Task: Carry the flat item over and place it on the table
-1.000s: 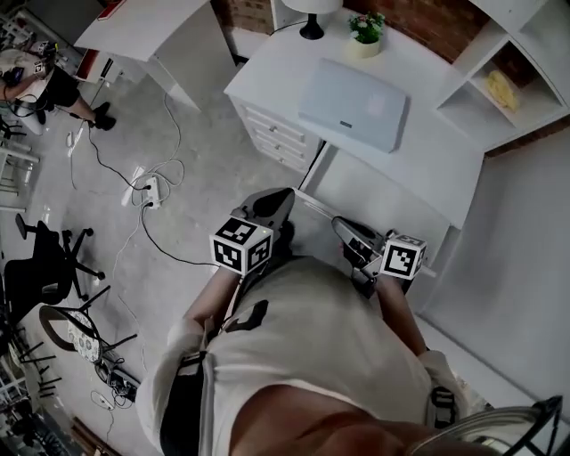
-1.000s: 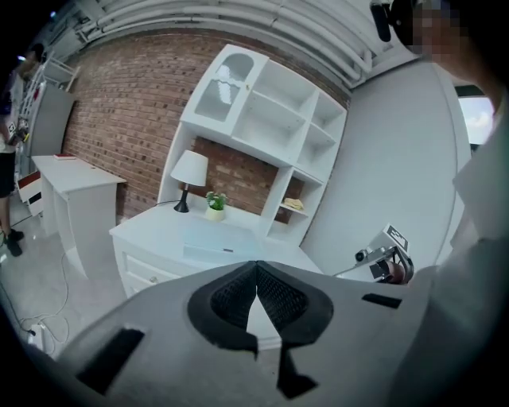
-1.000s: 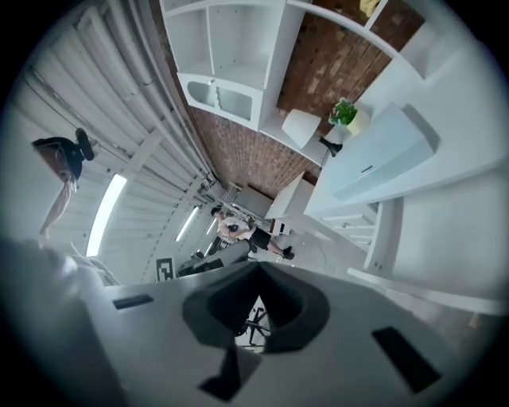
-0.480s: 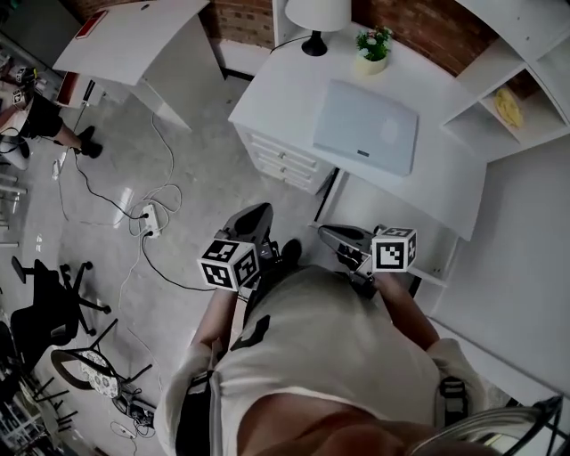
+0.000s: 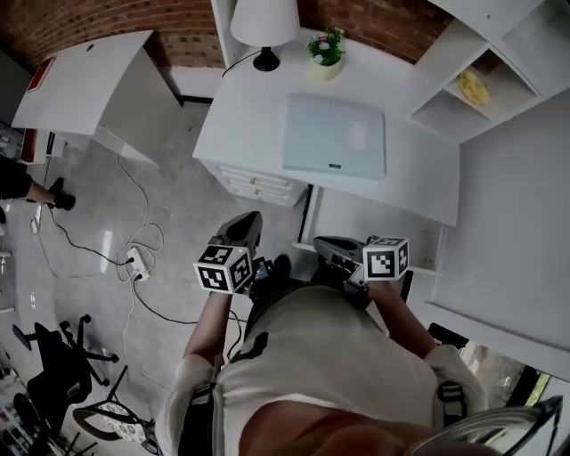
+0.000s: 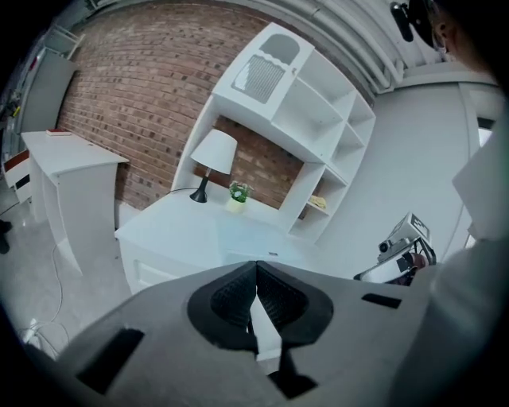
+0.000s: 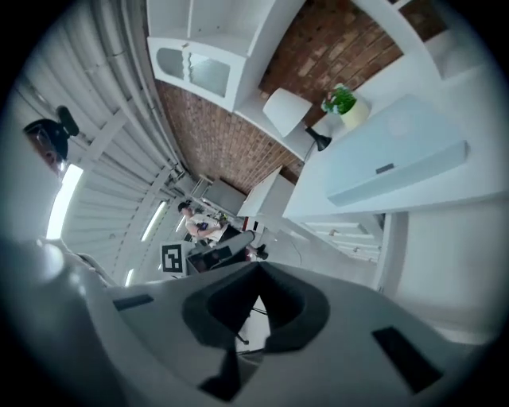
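Brick-walled room, grey floor with a cable and power strip (image 5: 136,261) trailing across it. A white desk (image 5: 240,125) stands against the wall, with a lamp (image 5: 264,22) and a small potted plant (image 5: 327,49) at its back edge. A white shelf unit (image 5: 463,85) adjoins it on the right. A second white table (image 5: 89,80) stands well apart to the left.

The flat item (image 5: 335,136), a pale blue-grey slab, lies flat on the desk top. It sits in front of the plant and near the desk's front edge. Nothing touches it.

The left gripper (image 6: 255,288) has its jaws pressed together with nothing between the pads. The right gripper (image 7: 258,296) is the same: jaws closed and empty. The person holds both low in front of the body, short of the desk and pointing towards it.

In the head view the flat item lies ahead of both grippers and well apart from them. It is roughly in line with the gap between them, a little nearer the right one.

Judgement: the carrying has not begun. No grasp has been made and the item is untouched. What remains is to reach it, open the jaws, take an edge, lift, carry and set down. The table to the left looks like the probable destination, but that is not certain.
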